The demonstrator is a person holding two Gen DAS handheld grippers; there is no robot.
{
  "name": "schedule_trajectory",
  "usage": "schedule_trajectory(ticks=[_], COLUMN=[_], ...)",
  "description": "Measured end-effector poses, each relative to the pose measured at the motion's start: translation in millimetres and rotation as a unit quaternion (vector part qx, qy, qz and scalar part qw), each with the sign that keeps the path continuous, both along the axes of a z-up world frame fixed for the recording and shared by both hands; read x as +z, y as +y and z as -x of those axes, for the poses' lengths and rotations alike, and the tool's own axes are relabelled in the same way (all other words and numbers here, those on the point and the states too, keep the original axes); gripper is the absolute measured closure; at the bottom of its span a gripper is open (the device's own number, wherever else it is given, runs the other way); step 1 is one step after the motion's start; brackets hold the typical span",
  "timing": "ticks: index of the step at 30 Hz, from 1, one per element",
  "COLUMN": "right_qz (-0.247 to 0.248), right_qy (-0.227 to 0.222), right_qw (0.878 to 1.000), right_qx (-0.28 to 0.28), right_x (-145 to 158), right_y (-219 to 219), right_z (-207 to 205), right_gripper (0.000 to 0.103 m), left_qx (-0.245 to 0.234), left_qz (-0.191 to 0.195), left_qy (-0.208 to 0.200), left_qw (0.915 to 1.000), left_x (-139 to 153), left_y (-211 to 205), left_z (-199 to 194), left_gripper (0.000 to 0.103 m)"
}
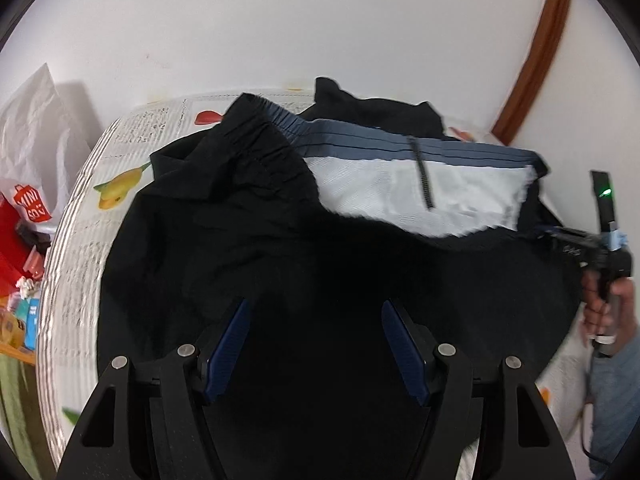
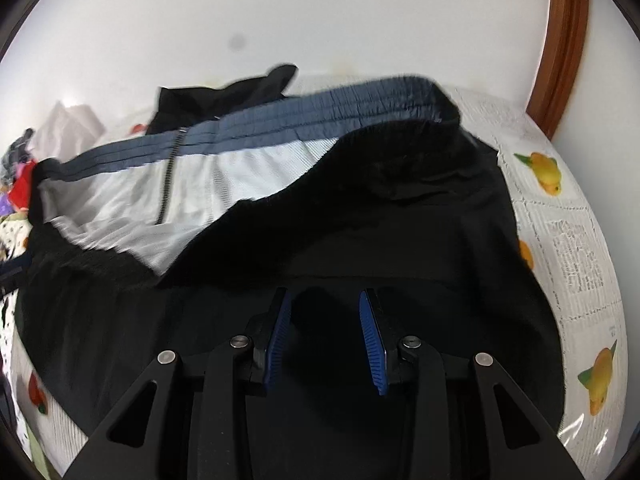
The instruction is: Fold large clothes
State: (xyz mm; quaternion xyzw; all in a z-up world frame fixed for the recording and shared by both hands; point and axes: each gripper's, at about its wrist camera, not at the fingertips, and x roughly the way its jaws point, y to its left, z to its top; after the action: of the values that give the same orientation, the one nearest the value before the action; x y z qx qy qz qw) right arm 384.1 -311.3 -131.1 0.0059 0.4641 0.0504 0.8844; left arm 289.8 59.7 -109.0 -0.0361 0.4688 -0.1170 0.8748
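Note:
A large black garment (image 1: 248, 232) with a blue-grey elastic waistband (image 1: 400, 142) and white lining (image 1: 420, 196) lies spread on the table; it also shows in the right wrist view (image 2: 400, 232). My left gripper (image 1: 316, 312) is open just above the black cloth, nothing between its blue pads (image 1: 232, 344). My right gripper (image 2: 324, 300) is open over the cloth, pads (image 2: 370, 340) apart and empty. In the left wrist view the right gripper's body (image 1: 600, 248) is at the garment's right edge, held by a hand.
The table (image 1: 80, 240) has a newspaper-and-fruit print cover. A white bag (image 1: 36, 132) and a red bag (image 1: 24, 216) with clutter are to the left. A white wall is behind, and a brown wooden frame (image 1: 536, 52) at the right.

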Motion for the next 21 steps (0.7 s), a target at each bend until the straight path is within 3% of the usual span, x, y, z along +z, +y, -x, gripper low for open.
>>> schedule_trajectory(ticks=[5, 10, 12, 17, 21], right_qz=[-0.009, 0.007, 0.013, 0.031, 0.008], right_qy=[-0.021, -0.060, -0.071, -0.064, -0.051], right_qw=[1.000, 0.998, 0.997, 0.997, 0.998], right_qx=[-0.010, -0.020, -0.027, -0.031, -0.042], right_x=[3.3, 14.3, 17.0, 5.5, -11.0], right_y=[-0.7, -9.8, -15.4, -28.6, -46.2], right_z=[-30.4, -50.9, -56.6, -73.8, -82.2], right_gripper=[0.068, 0.068, 0.068, 0.068, 0.068], left_qx=[0.042, 0.088, 0.107, 0.105, 0.104], left_qz=[-0.049, -0.053, -0.074, -0.097, -0.100], left_qy=[-0.019, -0.035, -0.045, -0.040, -0.032], left_qw=[0.9977, 0.9941, 0.9905, 0.9889, 0.9890], left_x=[-11.9, -9.3, -7.1, -20.2, -33.1], left_y=[1.1, 17.6, 22.4, 23.5, 19.7], left_z=[-41.1, -66.9, -70.5, -79.1, -84.6], left_gripper=[0.038, 0.038, 0.038, 0.038, 0.038])
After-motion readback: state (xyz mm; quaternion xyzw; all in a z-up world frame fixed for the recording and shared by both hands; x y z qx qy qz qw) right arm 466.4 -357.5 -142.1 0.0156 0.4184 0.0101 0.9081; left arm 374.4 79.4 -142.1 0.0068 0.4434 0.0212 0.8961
